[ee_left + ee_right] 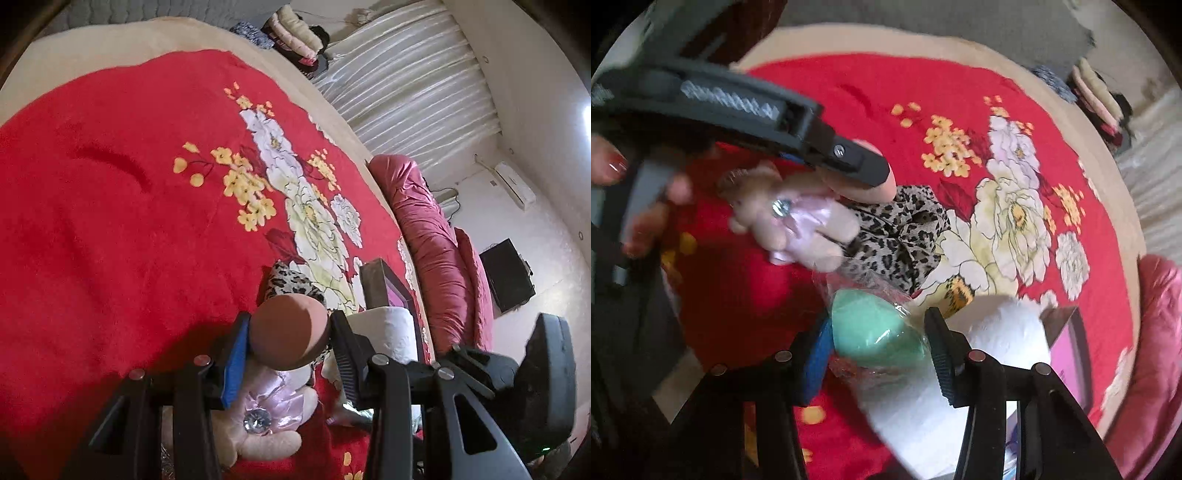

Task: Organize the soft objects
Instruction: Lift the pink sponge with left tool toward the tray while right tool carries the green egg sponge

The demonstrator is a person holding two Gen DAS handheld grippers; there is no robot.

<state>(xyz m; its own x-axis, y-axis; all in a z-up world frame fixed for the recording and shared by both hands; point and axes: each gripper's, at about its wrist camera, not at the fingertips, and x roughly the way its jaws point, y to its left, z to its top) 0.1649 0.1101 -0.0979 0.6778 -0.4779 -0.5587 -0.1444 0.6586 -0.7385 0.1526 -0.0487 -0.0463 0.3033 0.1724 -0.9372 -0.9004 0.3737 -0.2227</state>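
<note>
Gripping a brown makeup sponge (290,334), the left gripper (291,338) sits low centre of the left wrist view, pads pressed on both sides of the sponge, which is egg-shaped with a darker flat end. Just below it lies a small plush bear (266,424) in a pale pink satin bow with a clear gem, on the red floral blanket (110,221). A leopard-print scrunchie (291,282) lies just above the sponge in frame, partly hidden by it. Right of the gripper stands a white paper roll (384,328), with a dark-framed box (388,284) showing a pink inside right behind it. A crimson quilt (428,236) runs along the right edge of the bed; folded clothes (295,40) are piled at top centre.

Right wrist view, blurred: the right gripper (879,343) at lower centre has a mint green sponge (875,336) in a clear plastic wrapper between its jaws. The blue pad on the left side meets it; on the right side contact cannot be told, so a firm grip is not certain. Left gripper crosses the upper left of this frame, the person's fingers (613,162) with painted nails at the left edge. Bear and scrunchie sit mid-frame above the green sponge, white roll and box at lower right.
</note>
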